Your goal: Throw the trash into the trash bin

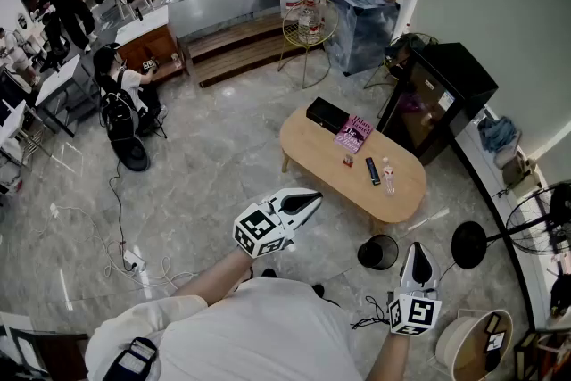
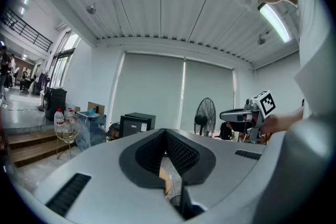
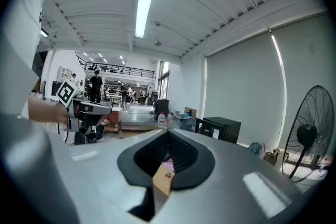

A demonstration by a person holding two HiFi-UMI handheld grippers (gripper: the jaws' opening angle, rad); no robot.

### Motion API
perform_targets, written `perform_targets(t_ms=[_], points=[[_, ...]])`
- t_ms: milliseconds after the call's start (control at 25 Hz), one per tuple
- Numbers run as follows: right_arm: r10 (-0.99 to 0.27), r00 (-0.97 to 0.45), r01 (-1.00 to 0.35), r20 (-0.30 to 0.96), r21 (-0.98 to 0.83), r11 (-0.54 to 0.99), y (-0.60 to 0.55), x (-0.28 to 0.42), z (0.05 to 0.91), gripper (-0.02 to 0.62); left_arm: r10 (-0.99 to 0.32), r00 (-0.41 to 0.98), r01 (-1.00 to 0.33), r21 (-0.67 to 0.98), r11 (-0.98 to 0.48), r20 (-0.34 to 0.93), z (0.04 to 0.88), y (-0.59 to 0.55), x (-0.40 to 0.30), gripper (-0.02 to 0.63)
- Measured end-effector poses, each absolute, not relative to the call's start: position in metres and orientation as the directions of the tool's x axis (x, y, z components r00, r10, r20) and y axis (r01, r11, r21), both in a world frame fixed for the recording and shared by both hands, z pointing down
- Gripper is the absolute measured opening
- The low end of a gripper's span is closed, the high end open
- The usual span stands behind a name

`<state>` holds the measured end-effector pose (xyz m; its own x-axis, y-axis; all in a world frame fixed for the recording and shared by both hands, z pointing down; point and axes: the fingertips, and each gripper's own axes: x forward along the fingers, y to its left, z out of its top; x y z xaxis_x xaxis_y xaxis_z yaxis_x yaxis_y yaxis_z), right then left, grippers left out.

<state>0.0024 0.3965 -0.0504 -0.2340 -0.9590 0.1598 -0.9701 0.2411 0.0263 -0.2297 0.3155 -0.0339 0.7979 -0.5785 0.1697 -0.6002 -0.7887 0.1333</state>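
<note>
In the head view a small black trash bin (image 1: 378, 252) stands on the floor by the near end of an oval wooden table (image 1: 401, 201). On the table lie a black box (image 1: 326, 114), a pink packet (image 1: 354, 133), a small red thing (image 1: 348, 161), a black remote (image 1: 372, 170) and a clear bottle (image 1: 388, 177). My left gripper (image 1: 312, 197) hovers short of the table, shut and empty. To the right of the bin my right gripper (image 1: 417, 249) is shut with nothing in it. The left gripper (image 2: 165, 131) and right gripper (image 3: 168, 132) each show jaws closed together.
A black cabinet (image 1: 437, 94) stands behind the table. A standing fan's base (image 1: 470, 245) sits right of the bin, with a round tub (image 1: 473, 343) nearer me. A cable and power strip (image 1: 134, 259) lie at the left, and a person (image 1: 125, 94) sits on the floor.
</note>
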Motion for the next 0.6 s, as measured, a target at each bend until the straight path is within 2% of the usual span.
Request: perform_targets(t_ms=[600], points=[[-0.963, -0.233, -0.972, 0.131, -0.007, 0.235, 0.3953, 0.009, -0.0527, 0.011, -0.58, 0.794, -0.604, 0.138, -0.785, 0.179, -0.0343, 0.3186, -0.2232, 0.007]])
